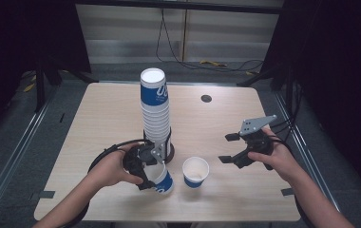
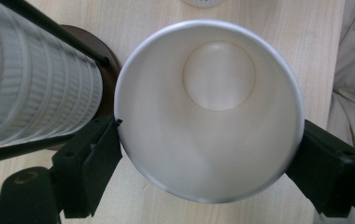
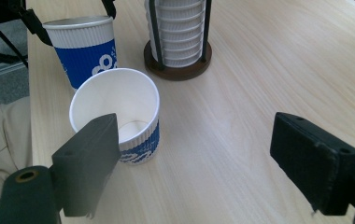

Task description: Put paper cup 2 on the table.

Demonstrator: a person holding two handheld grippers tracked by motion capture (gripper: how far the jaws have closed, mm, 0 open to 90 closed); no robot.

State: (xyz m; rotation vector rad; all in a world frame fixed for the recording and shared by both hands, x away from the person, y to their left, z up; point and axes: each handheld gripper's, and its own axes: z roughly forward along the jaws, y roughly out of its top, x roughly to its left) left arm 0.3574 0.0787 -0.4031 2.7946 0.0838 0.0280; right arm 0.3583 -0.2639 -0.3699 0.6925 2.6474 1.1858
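Observation:
A tall stack of blue-and-white paper cups (image 1: pixel 155 111) stands in a dark wire holder (image 3: pixel 178 70) at the table's middle. Just in front of it, my left gripper (image 1: pixel 156 175) is shut on the rim of one such cup (image 1: pixel 163 181), which is upright; in the left gripper view I look into this cup (image 2: pixel 208 121) with a jaw pressed on each side. I cannot tell whether it rests on the table. A second cup (image 1: pixel 195 172) stands free to its right, empty. My right gripper (image 1: pixel 227 148) hovers open right of that cup (image 3: pixel 119 116), nothing between its jaws.
The light wooden table (image 1: pixel 102 118) has a small dark round grommet (image 1: pixel 206 98) near its far edge. The person's forearms come in from the near edge. Cables lie on the floor beyond the table, and dark curtains hang at both sides.

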